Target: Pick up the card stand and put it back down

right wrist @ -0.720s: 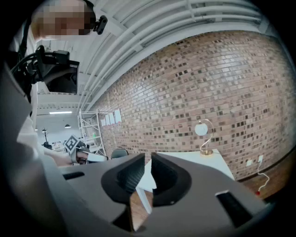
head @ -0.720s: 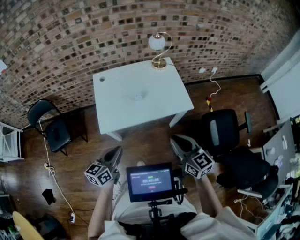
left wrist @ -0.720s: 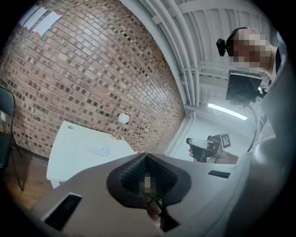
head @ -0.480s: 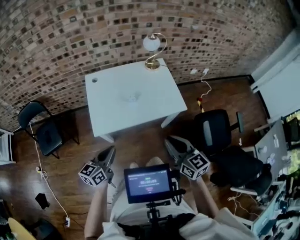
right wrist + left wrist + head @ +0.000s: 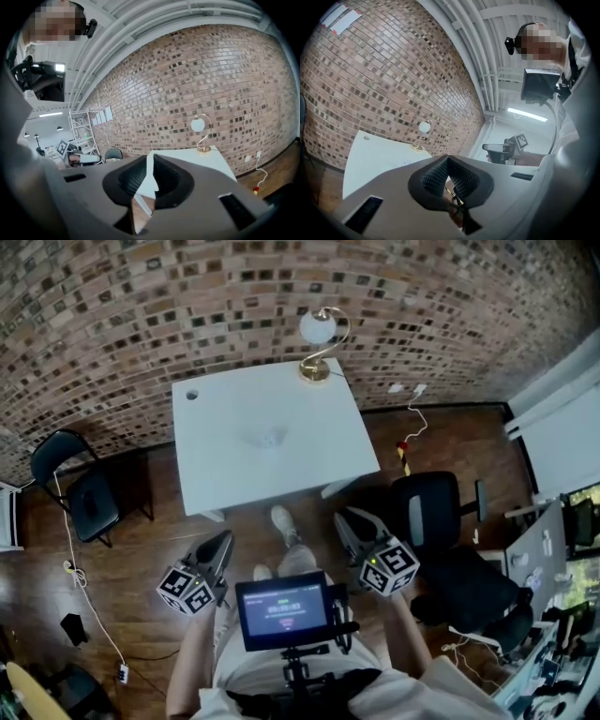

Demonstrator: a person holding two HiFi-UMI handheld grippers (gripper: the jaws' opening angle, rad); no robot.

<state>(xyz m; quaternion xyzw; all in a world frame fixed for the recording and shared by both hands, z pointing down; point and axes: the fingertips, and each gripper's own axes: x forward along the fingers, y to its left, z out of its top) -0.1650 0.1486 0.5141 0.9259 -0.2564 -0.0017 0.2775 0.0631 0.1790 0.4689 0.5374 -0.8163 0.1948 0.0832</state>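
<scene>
The person stands in front of the white counter (image 5: pixel 234 470) and holds both forearms low before the body, elbows bent. The left gripper (image 5: pixel 224 540) and the right gripper (image 5: pixel 348 518) are side by side and well apart. Both point forward at the counter and tip a little downward, the right one more than the left. A small screen (image 5: pixel 284 608) sits at chest height between the two forearms, and one shoe (image 5: pixel 284 522) shows on the wooden floor between the gripper tips.

The card stand (image 5: pixel 270 437) is a small clear thing on the middle of the counter, well ahead of both grippers and touched by neither. A lamp (image 5: pixel 319 334) with a round white shade stands at the far edge, beyond the stand.

Only the head view shows the card stand plainly; in the gripper views I cannot find it with certainty. The left gripper view shows its pads meeting at the tips with nothing between them. The right gripper view shows its jaws almost together, with only a thin slit through which the counter is seen, and they hold nothing. This view also shows a metal shelf rack (image 5: pixel 82 131) off to the left of the right gripper.
</scene>
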